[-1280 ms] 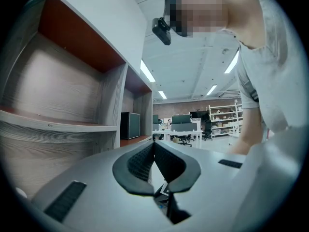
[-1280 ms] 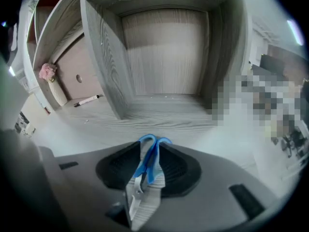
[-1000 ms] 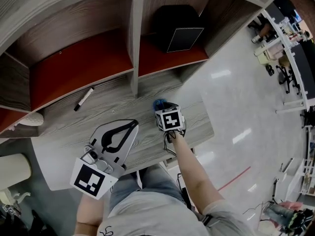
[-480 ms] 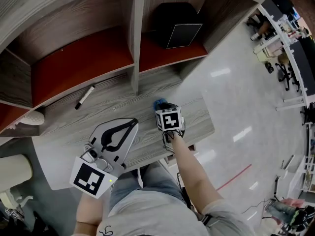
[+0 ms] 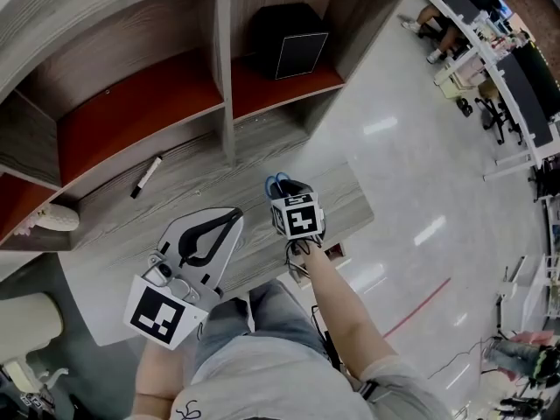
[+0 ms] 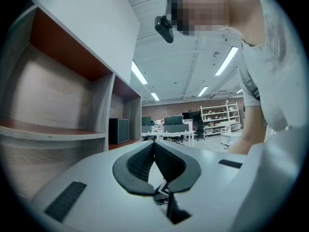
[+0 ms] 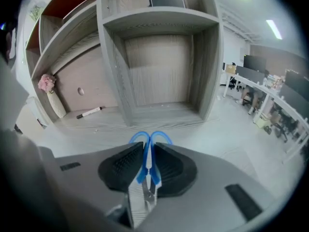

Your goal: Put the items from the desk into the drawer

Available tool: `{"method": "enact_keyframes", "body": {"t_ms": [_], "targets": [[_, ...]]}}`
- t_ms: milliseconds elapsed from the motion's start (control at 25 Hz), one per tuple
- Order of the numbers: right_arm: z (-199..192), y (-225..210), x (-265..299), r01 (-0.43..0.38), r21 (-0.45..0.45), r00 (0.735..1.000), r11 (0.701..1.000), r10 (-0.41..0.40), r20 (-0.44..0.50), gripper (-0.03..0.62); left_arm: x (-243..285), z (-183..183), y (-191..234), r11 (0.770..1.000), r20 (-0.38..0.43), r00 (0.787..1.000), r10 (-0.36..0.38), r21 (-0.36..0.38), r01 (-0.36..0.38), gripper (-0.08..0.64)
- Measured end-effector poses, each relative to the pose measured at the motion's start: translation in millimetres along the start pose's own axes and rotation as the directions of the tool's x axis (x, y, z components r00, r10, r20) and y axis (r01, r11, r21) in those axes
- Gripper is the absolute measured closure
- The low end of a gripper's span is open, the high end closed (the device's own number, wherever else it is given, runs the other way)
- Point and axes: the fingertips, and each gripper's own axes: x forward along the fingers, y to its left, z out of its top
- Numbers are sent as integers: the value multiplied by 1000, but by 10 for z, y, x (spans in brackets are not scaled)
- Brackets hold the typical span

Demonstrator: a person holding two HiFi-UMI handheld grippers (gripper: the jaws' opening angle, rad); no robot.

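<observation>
Scissors [image 7: 146, 164] are pinched in your right gripper [image 7: 146, 146]. They run along the jaws, with blue loops past the tips and blades back toward you. Your left gripper [image 6: 154, 142] is closed on nothing. The pen [image 7: 89, 112] lies ahead and left, nearer the left jaws.

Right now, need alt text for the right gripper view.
The right gripper has its fingers shut on blue-handled scissors, with the handle loops poking out ahead and the blades pointing back toward the camera. Beyond is a grey wood-grain desk with open shelf bays. A marker and a vase of pink flowers are at left.
</observation>
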Motion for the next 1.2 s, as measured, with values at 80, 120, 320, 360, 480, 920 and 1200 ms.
{"method": "enact_keyframes", "body": {"t_ms": [80, 120, 320, 360, 480, 920, 1200], "targets": [[49, 34, -134, 4, 7, 999, 1000, -4, 37, 505, -38, 34, -55, 1000, 9, 1000, -15, 7, 15, 549], [72, 56, -209, 5, 10, 998, 1000, -5, 56, 505, -60, 51, -88, 1000, 13, 1000, -22, 10, 22, 549], [192, 180, -643, 8, 26, 987, 1000, -12, 157, 505, -177, 136, -295, 997, 31, 997, -71, 30, 71, 549], [214, 206, -739, 10, 30, 984, 1000, -15, 178, 505, -203, 152, -341, 996, 35, 996, -83, 33, 82, 549], [262, 311, -1048, 11, 39, 970, 999, -20, 244, 505, -295, 182, -470, 993, 40, 993, -114, 38, 112, 549], [278, 778, -2310, 23, 69, 873, 997, -54, 484, 505, -636, 220, -952, 971, 63, 969, -237, 54, 234, 549], [141, 933, -2891, 56, 88, 816, 995, -96, 570, 505, -720, 215, -1229, 949, 81, 946, -314, 54, 310, 549]]}}
